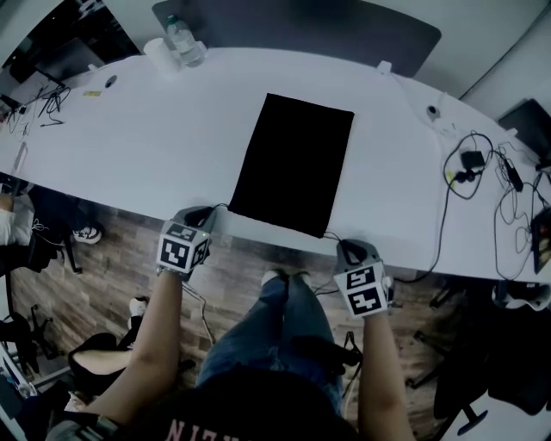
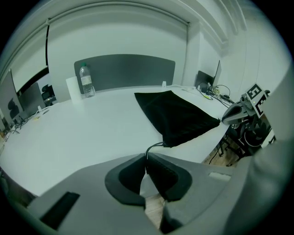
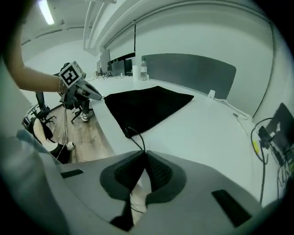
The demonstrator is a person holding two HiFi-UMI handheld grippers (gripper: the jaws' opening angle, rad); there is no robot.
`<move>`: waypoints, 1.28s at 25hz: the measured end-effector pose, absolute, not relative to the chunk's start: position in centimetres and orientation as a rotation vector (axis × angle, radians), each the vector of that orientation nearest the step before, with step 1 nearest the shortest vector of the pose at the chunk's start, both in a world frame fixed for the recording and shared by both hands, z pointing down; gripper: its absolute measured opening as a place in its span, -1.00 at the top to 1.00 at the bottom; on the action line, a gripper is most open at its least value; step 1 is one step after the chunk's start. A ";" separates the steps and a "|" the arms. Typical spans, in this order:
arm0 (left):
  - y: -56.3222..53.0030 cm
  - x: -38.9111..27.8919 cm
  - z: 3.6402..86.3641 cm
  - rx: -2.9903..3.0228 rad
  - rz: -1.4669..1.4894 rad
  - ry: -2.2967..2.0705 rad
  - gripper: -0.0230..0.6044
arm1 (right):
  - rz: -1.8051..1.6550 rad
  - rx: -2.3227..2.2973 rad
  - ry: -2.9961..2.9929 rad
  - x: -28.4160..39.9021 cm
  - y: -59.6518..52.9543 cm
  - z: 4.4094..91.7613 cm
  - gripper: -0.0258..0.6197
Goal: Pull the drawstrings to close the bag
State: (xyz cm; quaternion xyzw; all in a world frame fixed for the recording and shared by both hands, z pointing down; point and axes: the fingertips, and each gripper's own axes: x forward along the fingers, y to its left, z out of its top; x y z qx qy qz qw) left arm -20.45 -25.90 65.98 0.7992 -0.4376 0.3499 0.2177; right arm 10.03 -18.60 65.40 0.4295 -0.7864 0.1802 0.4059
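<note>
Seen from above, a person's legs in blue jeans stand on a brown wood-plank floor at the near edge of a long, curved white surface.

A flat, rectangular black fabric bag lies on the surface. Its near short end reaches the edge in front of the person, and its length runs away from them.

Farther back on the left stand a clear plastic water bottle and a white paper roll. A dark grey divider panel closes off the far side. Loose black cables lie on the surface at the right.

Two bare forearms reach forward and down, one to each near corner of the bag.

The left gripper sits at the near-left corner. Its jaws are pressed together on the left drawstring, a thin black cord running from the jaw tips to the bag's corner.

The right gripper sits at the near-right corner, just off the surface's edge. Its jaws are likewise clamped on the right drawstring, a thin black cord leading to the bag.
</note>
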 end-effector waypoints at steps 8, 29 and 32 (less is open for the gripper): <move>-27.0 -19.2 62.5 2.307 0.902 -1.230 0.87 | 0.398 1.157 -2.018 9.7 -20.6 62.1 0.90; -28.1 -19.2 53.7 2.530 0.747 -1.318 0.87 | 0.250 1.471 -1.996 11.4 -21.9 53.3 0.90; -28.5 -19.6 52.5 2.553 0.734 -1.344 0.87 | 0.226 1.505 -1.985 11.6 -22.2 52.1 0.90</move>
